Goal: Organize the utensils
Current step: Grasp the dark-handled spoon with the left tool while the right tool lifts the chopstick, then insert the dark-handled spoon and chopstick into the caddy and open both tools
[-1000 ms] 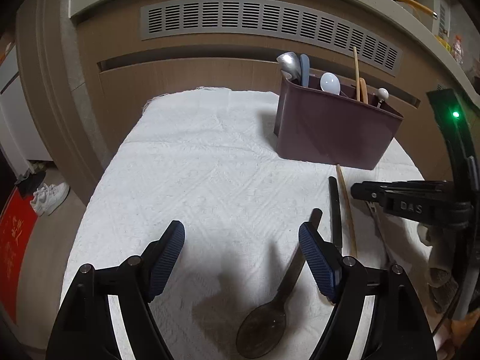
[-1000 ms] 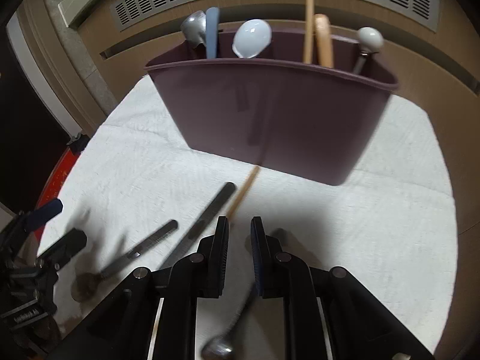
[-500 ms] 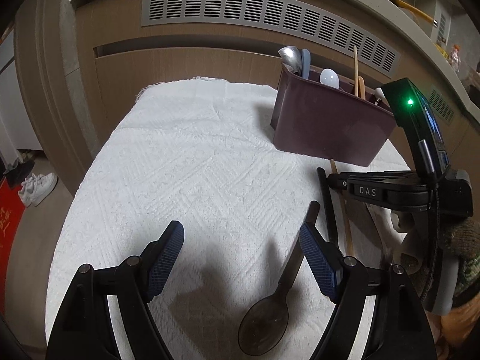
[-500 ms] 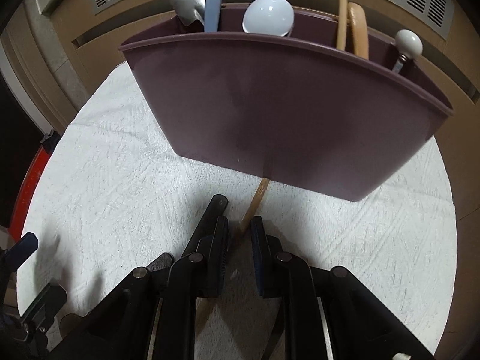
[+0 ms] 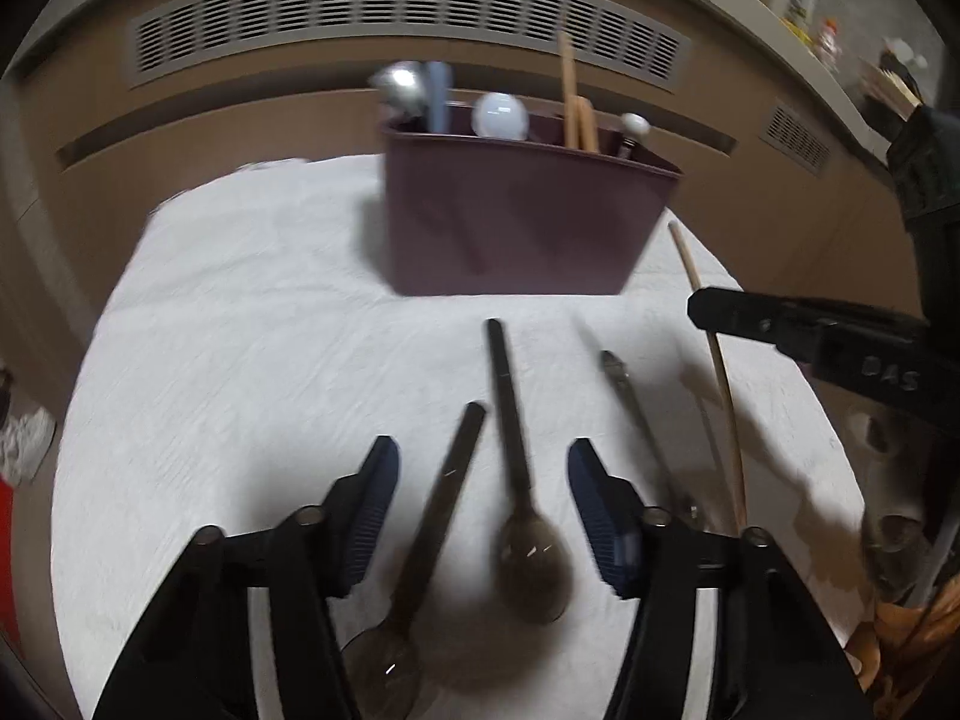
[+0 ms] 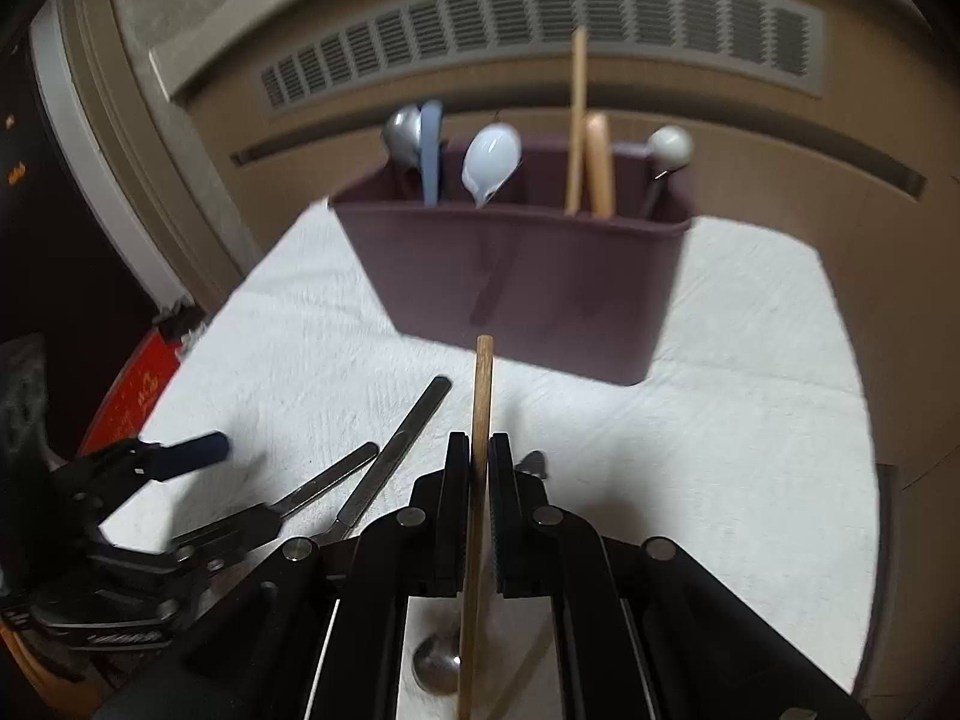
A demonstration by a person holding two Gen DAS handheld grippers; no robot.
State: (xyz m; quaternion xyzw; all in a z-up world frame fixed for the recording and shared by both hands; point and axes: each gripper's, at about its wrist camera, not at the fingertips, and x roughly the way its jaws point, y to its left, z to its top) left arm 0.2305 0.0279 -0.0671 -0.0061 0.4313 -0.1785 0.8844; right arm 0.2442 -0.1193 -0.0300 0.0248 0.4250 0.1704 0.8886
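Note:
A maroon utensil caddy (image 5: 516, 222) (image 6: 516, 276) stands at the back of the white cloth (image 5: 252, 324), with spoons and wooden sticks upright in it. My left gripper (image 5: 480, 480) hovers over two dark spoons (image 5: 447, 498) (image 5: 510, 420) lying between its blue pads (image 5: 591, 504); its jaws are closing and the pads do not touch either spoon. My right gripper (image 6: 478, 456) is shut on a wooden chopstick (image 6: 483, 384), lifted off the cloth with its tip toward the caddy. From the left wrist view that chopstick (image 5: 723, 384) shows at the right.
A metal utensil (image 5: 636, 420) lies right of the dark spoons. A metal spoon bowl (image 6: 438, 666) shows under the right gripper. A wooden panel with a vent grille (image 5: 390, 12) rises behind the cloth. The cloth's left half holds nothing.
The left gripper swung right over the two dark spoons and its jaws narrowed. The right gripper shut on the chopstick, drew back from the caddy and lifted it.

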